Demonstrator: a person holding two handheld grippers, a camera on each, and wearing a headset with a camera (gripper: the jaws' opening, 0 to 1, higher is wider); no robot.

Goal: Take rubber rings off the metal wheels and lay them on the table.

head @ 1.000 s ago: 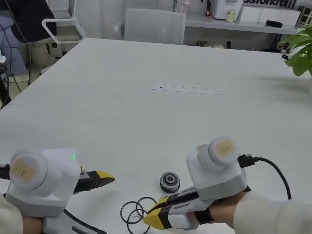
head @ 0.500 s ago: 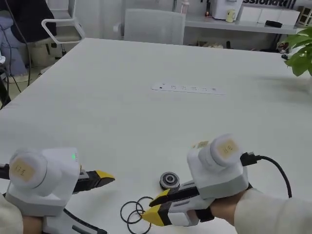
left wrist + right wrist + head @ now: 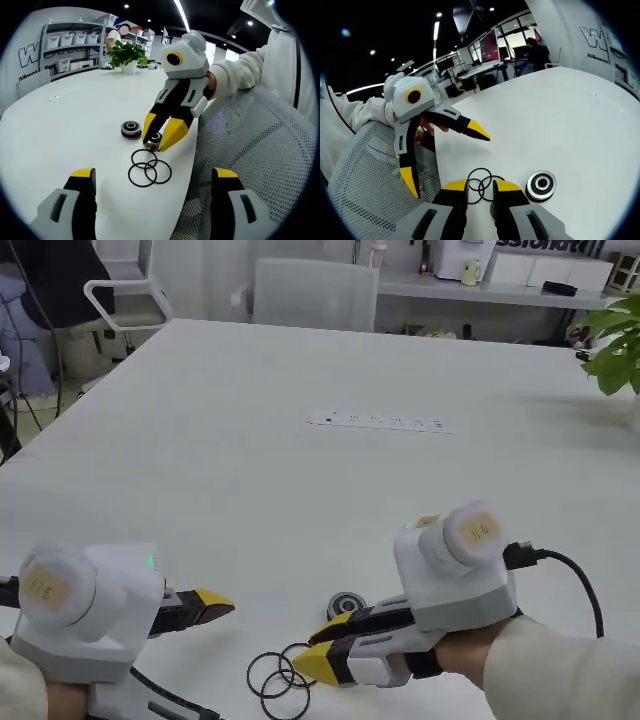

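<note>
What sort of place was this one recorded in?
Probably an open-plan office or lab workspace. There is a large white meeting table with a power strip on it, an office chair at its far end, and shelves of storage bins near a potted plant.

The table (image 3: 300,490) is finished in smooth, matt white. The rubber rings (image 3: 278,676), by its near edge, are seen as thin, dull black rubber. The metal wheel (image 3: 541,184) beside them is made of glossy dark metal with a bright hub; the second wheel (image 3: 154,141), pinched in the right gripper (image 3: 320,642), glints likewise. That and the left gripper (image 3: 447,161) are cased in smooth white plastic, tipped yellow.
</note>
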